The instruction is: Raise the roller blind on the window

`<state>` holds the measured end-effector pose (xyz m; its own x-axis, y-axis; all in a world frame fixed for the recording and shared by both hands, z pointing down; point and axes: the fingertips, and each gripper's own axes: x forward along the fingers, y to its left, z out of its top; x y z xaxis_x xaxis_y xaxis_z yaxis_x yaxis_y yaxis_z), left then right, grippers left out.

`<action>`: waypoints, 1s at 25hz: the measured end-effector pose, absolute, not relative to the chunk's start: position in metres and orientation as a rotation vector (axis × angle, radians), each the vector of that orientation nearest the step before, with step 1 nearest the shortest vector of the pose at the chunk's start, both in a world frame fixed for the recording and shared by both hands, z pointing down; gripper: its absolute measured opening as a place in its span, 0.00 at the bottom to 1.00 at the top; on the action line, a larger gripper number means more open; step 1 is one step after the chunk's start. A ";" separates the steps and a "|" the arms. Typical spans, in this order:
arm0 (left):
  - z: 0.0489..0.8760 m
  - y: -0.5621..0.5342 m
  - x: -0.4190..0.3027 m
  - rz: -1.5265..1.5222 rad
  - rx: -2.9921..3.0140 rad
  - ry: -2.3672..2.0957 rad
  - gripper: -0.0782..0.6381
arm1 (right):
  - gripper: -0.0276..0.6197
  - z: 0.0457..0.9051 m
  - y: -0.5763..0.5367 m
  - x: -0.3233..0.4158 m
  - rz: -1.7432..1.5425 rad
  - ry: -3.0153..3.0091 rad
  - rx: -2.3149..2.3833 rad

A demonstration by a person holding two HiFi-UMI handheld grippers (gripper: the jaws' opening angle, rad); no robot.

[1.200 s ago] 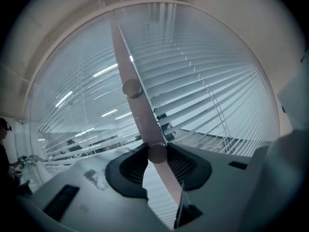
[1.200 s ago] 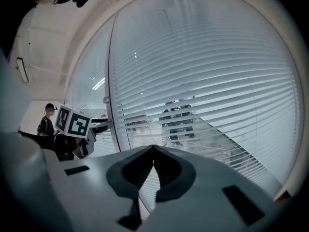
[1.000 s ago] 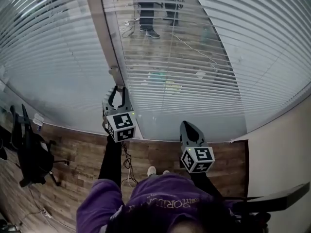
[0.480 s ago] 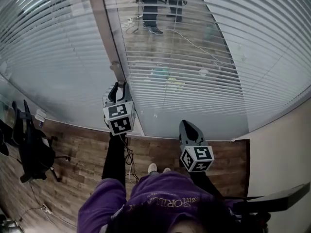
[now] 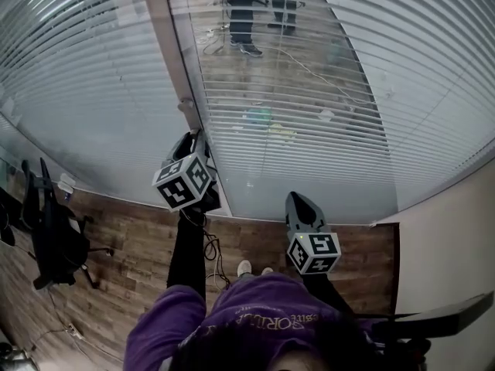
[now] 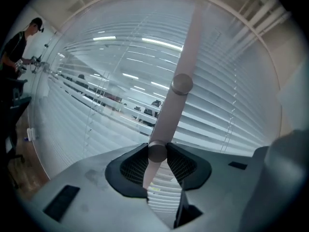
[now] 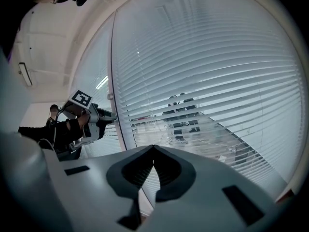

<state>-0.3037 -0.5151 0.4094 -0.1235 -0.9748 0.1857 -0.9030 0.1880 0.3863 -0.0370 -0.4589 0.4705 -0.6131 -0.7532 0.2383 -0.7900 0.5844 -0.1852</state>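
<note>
Two hand-held grippers at the window, only the left one on the wand

Both of our hand-held grippers are up at the glass, and the work sits with the left one. The left hand-held gripper has its jaws closed round a pale, round wand, the dark pads pressing it from both sides. From the grip the wand's long axis runs upward and away from us, leaning a little to the right in the left gripper view, past a round knob partway along it. In the head view the grip lies just in front of the pale window post, so wand and post run nearly the same way.

The blind hangs behind the wand, its slats level and covering the pane down to near the sill. We judge that it is not yet raised. Whatever comes next turns on that upright axis: any turn or pull has to follow the wand's own line, and the left arm is the one already on it.

The right hand-held gripper hangs lower and to the right, well apart from the wand. Its jaws are brought together with nothing between them, pointing at the slats.

As for writing, the marker cube on each hand-held gripper carries only black-and-white square patterns. The purple top shows a curved row of pale letters, seen upside down and partly cut off, and we cannot read them as a word
</note>
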 end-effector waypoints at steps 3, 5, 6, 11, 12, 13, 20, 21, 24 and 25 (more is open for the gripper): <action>0.409 -0.515 -0.305 -0.375 1.715 -2.005 0.28 | 0.04 0.472 -0.459 -0.040 0.415 -2.677 1.298; 0.409 -0.514 -0.306 -0.483 1.669 -1.934 0.28 | 0.04 0.473 -0.458 -0.042 0.415 -2.676 1.295; 0.409 -0.514 -0.307 -0.537 1.647 -1.897 0.28 | 0.04 0.473 -0.459 -0.042 0.415 -2.677 1.293; 0.409 -0.514 -0.305 -0.477 1.750 -1.982 0.28 | 0.04 0.474 -0.460 -0.043 0.422 -2.672 1.297; 0.409 -0.514 -0.304 -0.376 1.806 -2.046 0.28 | 0.04 0.474 -0.460 -0.043 0.424 -2.670 1.299; 0.407 -0.514 -0.303 -0.254 1.865 -2.116 0.28 | 0.04 0.474 -0.460 -0.043 0.425 -2.669 1.300; 0.403 -0.518 -0.291 0.508 2.104 -2.426 0.28 | 0.04 0.477 -0.462 -0.043 0.432 -2.667 1.300; 0.404 -0.518 -0.290 0.576 2.106 -2.454 0.28 | 0.04 0.477 -0.463 -0.042 0.434 -2.667 1.305; 0.407 -0.518 -0.289 0.695 2.091 -2.494 0.28 | 0.04 0.477 -0.465 -0.039 0.436 -2.662 1.317; 0.409 -0.518 -0.290 0.723 2.081 -2.495 0.28 | 0.04 0.477 -0.466 -0.038 0.435 -2.661 1.318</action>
